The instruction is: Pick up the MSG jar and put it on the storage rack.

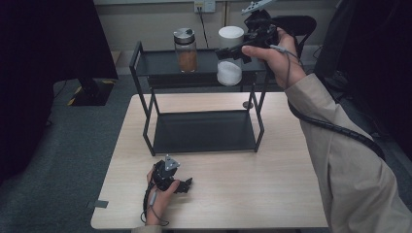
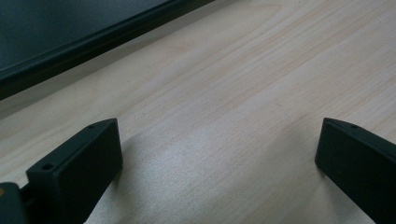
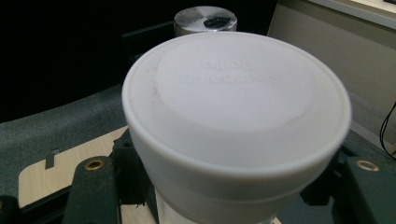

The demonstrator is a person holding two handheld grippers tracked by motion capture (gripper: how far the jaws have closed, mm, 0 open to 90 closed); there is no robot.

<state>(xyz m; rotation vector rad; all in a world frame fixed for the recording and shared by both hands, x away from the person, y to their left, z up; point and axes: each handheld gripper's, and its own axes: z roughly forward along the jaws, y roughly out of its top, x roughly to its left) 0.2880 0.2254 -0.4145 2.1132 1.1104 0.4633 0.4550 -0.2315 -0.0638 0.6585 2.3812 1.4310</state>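
Note:
A jar with a white lid (image 1: 230,36) and white contents hangs at the right end of the black rack's upper shelf (image 1: 155,63). My right gripper (image 1: 227,52) is shut on it just below the lid. In the right gripper view the white lid (image 3: 233,93) is very close, with a black jaw pressed to each side and my right gripper (image 3: 229,191) around the jar's body. I cannot tell whether the jar rests on the shelf. My left gripper (image 1: 187,184) lies on the table near its front edge, open, with nothing but bare wood between the jaws of my left gripper (image 2: 219,158).
A second jar with a silver lid (image 1: 185,48) and brown contents stands on the upper shelf to the left, its lid (image 3: 205,18) just beyond the white one. The rack's lower tray (image 1: 204,131) lies on the wooden table (image 1: 272,184). A dark chair (image 1: 296,24) stands behind.

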